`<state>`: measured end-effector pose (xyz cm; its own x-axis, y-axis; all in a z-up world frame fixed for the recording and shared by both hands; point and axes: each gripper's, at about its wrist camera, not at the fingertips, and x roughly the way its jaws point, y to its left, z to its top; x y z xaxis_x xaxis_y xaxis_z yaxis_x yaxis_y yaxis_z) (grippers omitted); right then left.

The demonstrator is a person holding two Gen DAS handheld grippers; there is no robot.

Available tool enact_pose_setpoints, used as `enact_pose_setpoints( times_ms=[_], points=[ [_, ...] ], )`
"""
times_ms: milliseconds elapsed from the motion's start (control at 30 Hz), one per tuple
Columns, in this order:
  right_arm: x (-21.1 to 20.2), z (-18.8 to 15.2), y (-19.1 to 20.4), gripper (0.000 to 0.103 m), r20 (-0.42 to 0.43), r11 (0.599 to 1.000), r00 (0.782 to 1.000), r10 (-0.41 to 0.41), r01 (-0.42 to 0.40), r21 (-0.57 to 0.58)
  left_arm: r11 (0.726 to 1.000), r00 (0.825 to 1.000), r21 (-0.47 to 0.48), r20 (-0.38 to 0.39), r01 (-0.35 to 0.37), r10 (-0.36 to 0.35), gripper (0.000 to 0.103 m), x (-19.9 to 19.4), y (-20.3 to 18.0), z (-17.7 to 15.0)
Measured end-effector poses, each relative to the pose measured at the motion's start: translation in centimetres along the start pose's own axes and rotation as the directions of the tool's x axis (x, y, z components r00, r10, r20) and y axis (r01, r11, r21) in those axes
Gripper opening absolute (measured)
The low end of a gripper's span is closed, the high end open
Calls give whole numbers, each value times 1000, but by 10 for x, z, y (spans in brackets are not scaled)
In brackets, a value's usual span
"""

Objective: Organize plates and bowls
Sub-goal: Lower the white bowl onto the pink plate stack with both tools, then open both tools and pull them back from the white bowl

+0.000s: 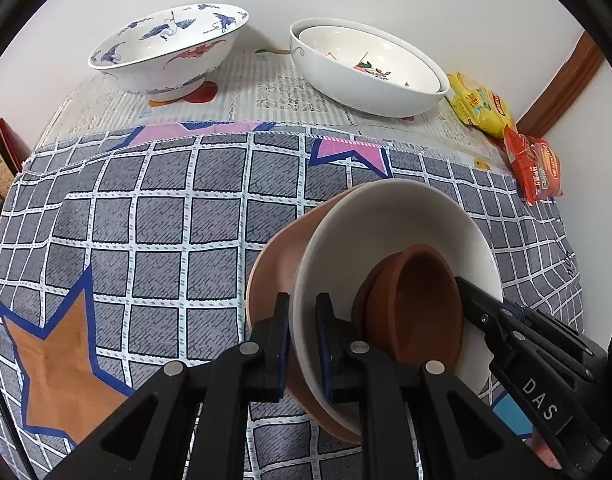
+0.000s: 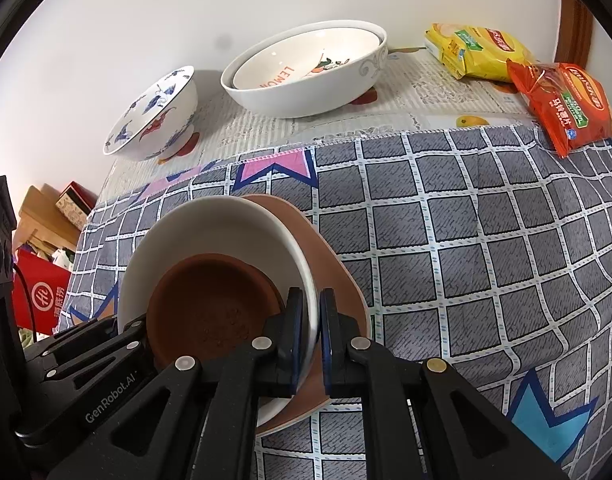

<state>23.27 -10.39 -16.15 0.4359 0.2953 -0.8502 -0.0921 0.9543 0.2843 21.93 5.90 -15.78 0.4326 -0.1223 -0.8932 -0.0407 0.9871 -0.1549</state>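
Observation:
A white bowl [image 1: 386, 220] [image 2: 210, 228] rests in a pinkish-brown plate [image 1: 266, 276] [image 2: 330, 272] on the checked cloth. Two small brown bowls [image 1: 414, 304] [image 2: 202, 304], nested, lie in the white bowl. My left gripper [image 1: 304, 320] is shut on the white bowl's near rim, one finger inside and one outside. In the right wrist view the left gripper [image 2: 98, 344] shows at the lower left. My right gripper [image 2: 312, 320] is shut on the opposite rim in the same way, and it shows at the right [image 1: 506, 332]. Whether the white bowl is lifted off the plate I cannot tell.
At the back by the wall stand a blue-and-white bird bowl [image 1: 166, 52] [image 2: 154, 116] and a large white bowl [image 1: 378, 96] [image 2: 306, 100] with a smaller one nested in it. Yellow [image 1: 478, 104] [image 2: 478, 52] and red [image 1: 534, 168] [image 2: 562, 104] snack packets lie at the right edge. Boxes [image 2: 66, 208] sit beyond the left edge.

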Motion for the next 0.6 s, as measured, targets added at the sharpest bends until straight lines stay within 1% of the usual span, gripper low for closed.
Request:
enact_pose_setpoints(
  times_ms=[67, 133, 433, 500, 533, 600],
  points=[
    [0, 1, -1, 11, -8, 1000, 1000, -5, 5, -1, 1000, 1000, -14, -5, 23, -23, 13, 0, 3, 0],
    [-3, 2, -1, 11, 6, 1000, 1000, -13, 13, -4, 999, 999, -28, -4, 38, -38, 14, -1, 5, 0],
    [-18, -5, 1, 12, 28, 999, 999, -30, 30, -19, 1000, 999, -20, 33, 25, -24, 16, -23, 6, -4],
    [-25, -8, 3, 12, 28, 999, 999, -35, 35, -30, 1000, 999, -17, 48, 20, -19, 19, -31, 7, -7],
    [-28, -10, 5, 12, 36, 998, 998, -42, 44, -38, 1000, 998, -19, 57, 13, -12, 21, -37, 7, -10],
    [-40, -15, 8, 13, 59, 996, 996, -63, 66, -54, 1000, 997, -17, 72, 9, -8, 22, -46, 7, -15]
  ],
)
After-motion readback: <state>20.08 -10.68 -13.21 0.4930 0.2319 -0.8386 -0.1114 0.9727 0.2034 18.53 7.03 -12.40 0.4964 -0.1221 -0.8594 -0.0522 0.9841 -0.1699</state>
